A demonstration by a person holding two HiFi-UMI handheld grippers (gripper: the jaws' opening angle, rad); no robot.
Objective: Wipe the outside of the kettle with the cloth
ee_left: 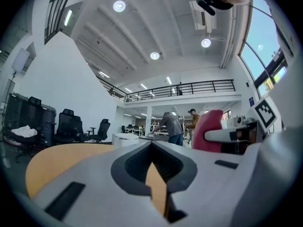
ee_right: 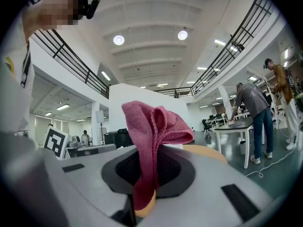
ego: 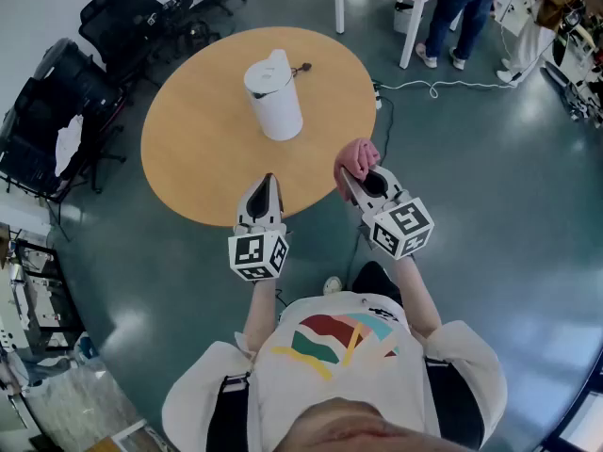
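- The left gripper (ego: 268, 185) is clenched on nothing, and that's my first worry. The kettle (ego: 274, 95) stands free near the middle of the round wooden table (ego: 179, 163), well apart from both grippers. With nothing bracing it, a firm sideways wipe could shove or tip it.
- Over on the right, the pink cloth (ee_right: 152, 126) is pinched in the right gripper (ego: 358, 182) by one thin fold, with most of it bunched above the jaws. Drag against the kettle wall could tug it loose, I'd say.
- The hard jaw tips sit just behind that bunch. Press too deep and plastic rather than cloth may scrape the kettle.
- Left pose: the forearm reaches out from the chest and the gripper is held level. Its tips sit at the table's near edge, aimed towards the kettle.
- Right pose: the forearm is extended alongside the left, also level. The cloth leads at the near rim, not yet close to the kettle.
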